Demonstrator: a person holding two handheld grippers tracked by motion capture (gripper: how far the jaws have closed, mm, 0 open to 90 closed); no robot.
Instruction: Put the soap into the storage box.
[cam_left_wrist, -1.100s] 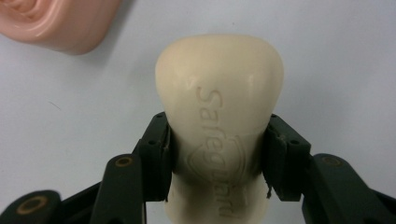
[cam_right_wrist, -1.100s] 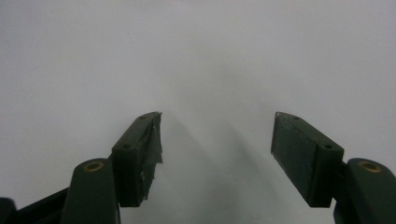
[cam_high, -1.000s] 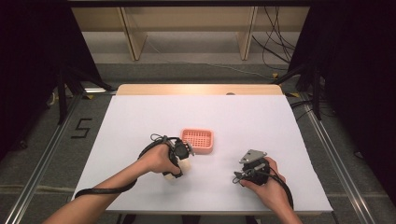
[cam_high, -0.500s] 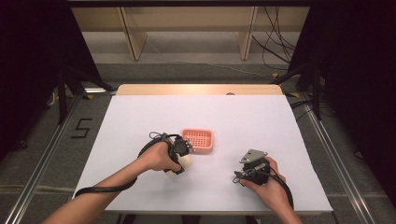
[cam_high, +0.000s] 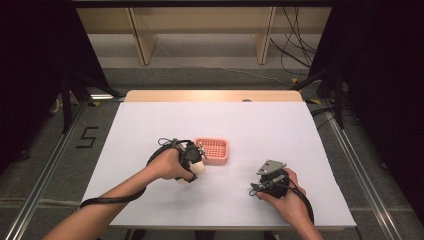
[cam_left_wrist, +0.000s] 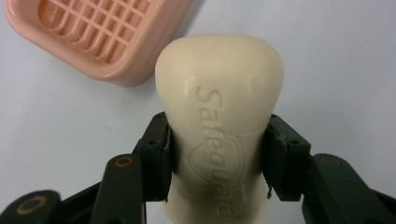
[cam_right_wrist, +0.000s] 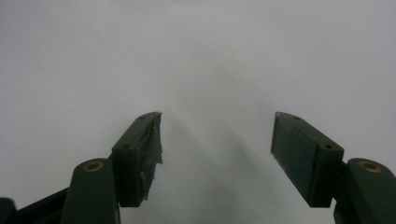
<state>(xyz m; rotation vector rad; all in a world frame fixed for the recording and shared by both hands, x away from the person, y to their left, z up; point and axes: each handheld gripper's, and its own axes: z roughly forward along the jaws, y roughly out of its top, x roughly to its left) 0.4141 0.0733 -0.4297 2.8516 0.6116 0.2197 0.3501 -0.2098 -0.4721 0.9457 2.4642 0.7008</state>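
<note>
The person's left hand (cam_high: 167, 164) is holding the left gripper (cam_high: 192, 159) just to the left of the pink soap dish (cam_high: 212, 149), which is sitting near the middle of the white table (cam_high: 150, 125). The left gripper is clamping a cream bar of soap (cam_left_wrist: 219, 116) between its two black jaws, one pad pressing on each long side, with the stamped word "Safeguard" running along the bar's upper face. In the left gripper view the rounded free end of the soap is pointing toward the soap dish (cam_left_wrist: 93, 37) and lying just short of its nearest corner, apart from it. In the high view the soap (cam_high: 196, 170) is showing as a pale lump under the gripper, just beside the dish's left edge.

The dish is lying empty, its ribbed grid floor facing up.

Well to the right of the dish and nearer the person, the right hand (cam_high: 285, 200) is gripping the right gripper (cam_high: 267, 182), which is carrying a grey three-cornered plate on top. The right gripper (cam_right_wrist: 217, 140) is standing spread wide, its jaws grasping nothing, over bare white table surface.
</note>
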